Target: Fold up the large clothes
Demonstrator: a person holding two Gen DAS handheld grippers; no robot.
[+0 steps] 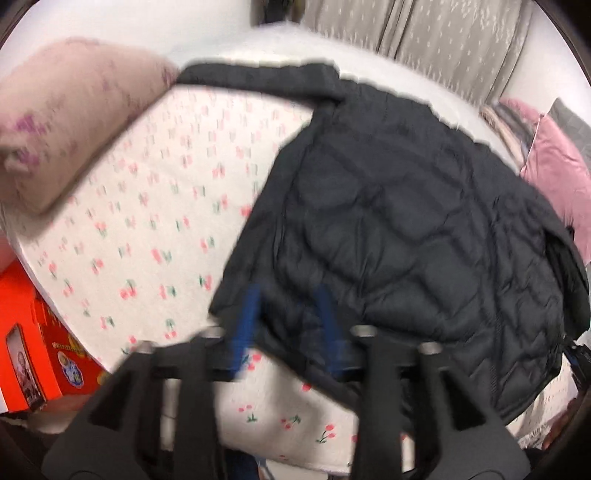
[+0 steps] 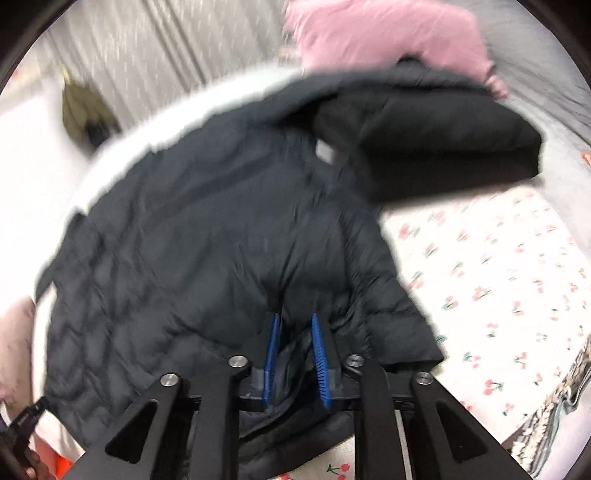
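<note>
Surface: a bed under a white sheet printed with small pink cherries [image 1: 155, 221], bare along its left side and at its near edge.
Jacket: a black quilted puffer jacket [image 1: 406, 236] spread over the right half of the bed, one sleeve stretched along the far edge toward the pillow, its hem at the near edge.
Left gripper: the left gripper [image 1: 288, 295] with blue fingers sits at the jacket's hem; motion blur means I cannot tell whether it grips.
Right gripper: the right gripper [image 2: 295, 321] has its jaws narrowly parted, with a fold of jacket fabric between the blue pads.
Pillow: a beige pillow with purple flowers [image 1: 66, 122] at the far left corner.
Pink item: a pink quilted garment [image 2: 388, 33] at the bed's edge, touching the jacket.
Room: grey patterned curtains [image 1: 443, 33] behind the bed; an orange box [image 1: 26, 332] beside its left edge.
</note>
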